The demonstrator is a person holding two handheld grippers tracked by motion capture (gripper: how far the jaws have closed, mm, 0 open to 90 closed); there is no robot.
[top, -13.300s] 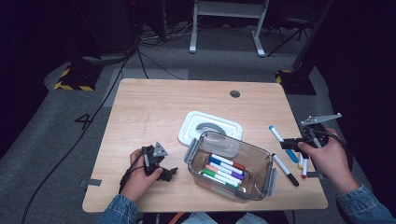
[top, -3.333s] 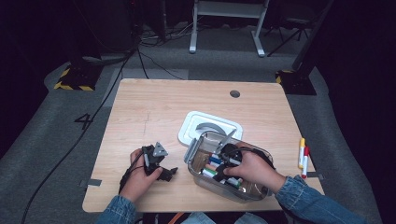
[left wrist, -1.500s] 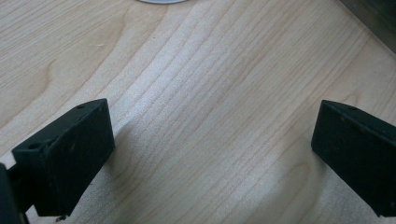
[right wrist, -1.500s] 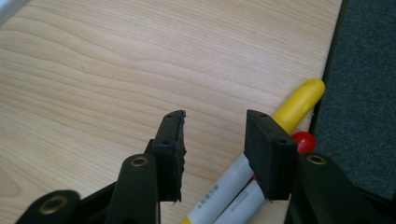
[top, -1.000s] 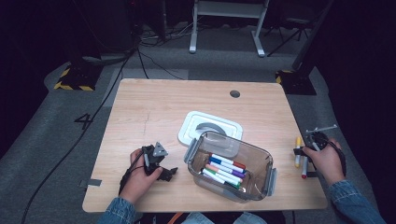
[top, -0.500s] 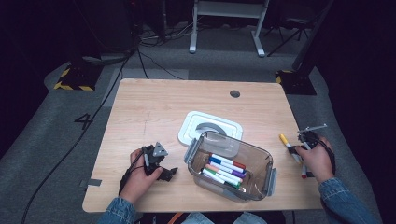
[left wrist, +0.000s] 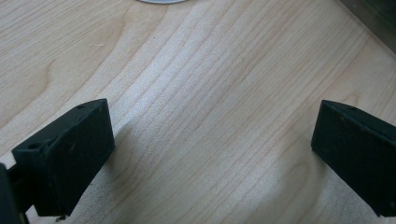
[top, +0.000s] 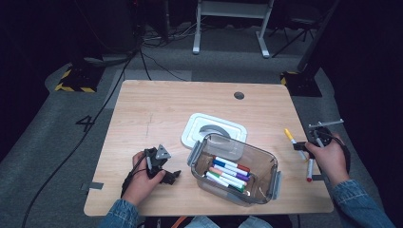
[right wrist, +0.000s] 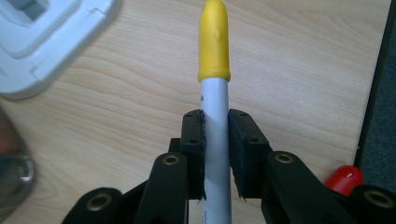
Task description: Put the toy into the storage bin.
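Our right gripper (right wrist: 215, 140) has its fingers closed on the white barrel of a yellow-capped marker (right wrist: 214, 42), held above the desk (top: 157, 109) at its right edge. We judge this the carrying step: next, swing it left over the clear bin (top: 235, 173) and release. One red-capped marker (top: 309, 170) remains out; about five lie inside; one white lid (top: 214, 133) behind. Our left gripper (left wrist: 212, 154) rests, fingers wide, holding nothing.

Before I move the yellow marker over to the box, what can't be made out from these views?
- Right gripper view: yellow marker tail, cut off by the bottom edge.
- Same view: red marker, mostly behind the gripper's arm.
- High view: markers at the bottom of the box, covered by those on top.
- Left gripper view: box, cut off at the corner.
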